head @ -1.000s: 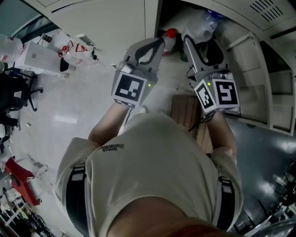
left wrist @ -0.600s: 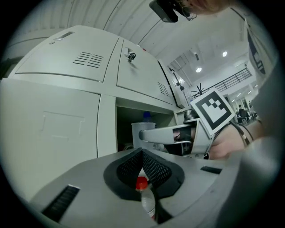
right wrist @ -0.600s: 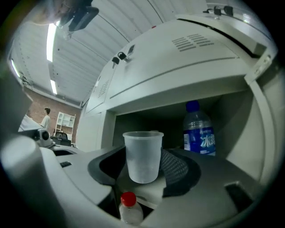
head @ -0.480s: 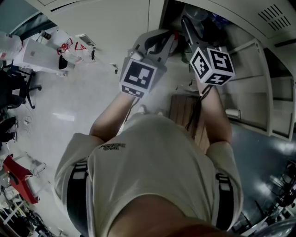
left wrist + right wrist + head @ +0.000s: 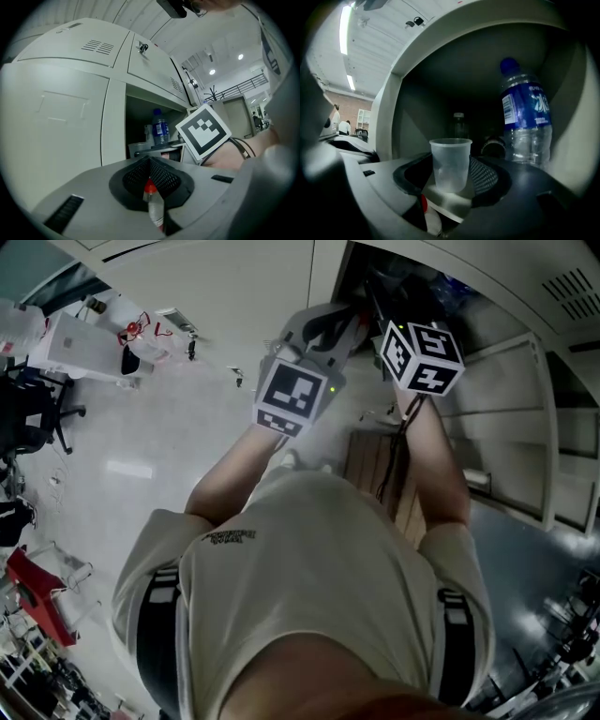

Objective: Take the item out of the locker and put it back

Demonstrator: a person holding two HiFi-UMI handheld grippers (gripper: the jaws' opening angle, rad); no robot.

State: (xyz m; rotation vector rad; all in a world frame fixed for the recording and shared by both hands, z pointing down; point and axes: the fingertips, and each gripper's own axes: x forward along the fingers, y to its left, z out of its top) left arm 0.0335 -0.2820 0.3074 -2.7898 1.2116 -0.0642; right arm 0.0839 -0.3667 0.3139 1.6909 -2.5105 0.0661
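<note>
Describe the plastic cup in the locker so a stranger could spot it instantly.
Look into the open locker compartment, where a tall water bottle with a blue label and cap stands on the right. Left of it, held by the right gripper, is the cup. Unlike the water bottle and the dark bottle behind, it is short, clear, lidless and unlabelled.

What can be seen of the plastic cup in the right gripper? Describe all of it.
The plastic cup is translucent, slightly tapered, with a thin rim, and looks empty. It stands upright, mouth up, clamped between the right gripper's mesh pads at the mouth of the open locker, apart from the blue-labelled water bottle at its right.
</note>
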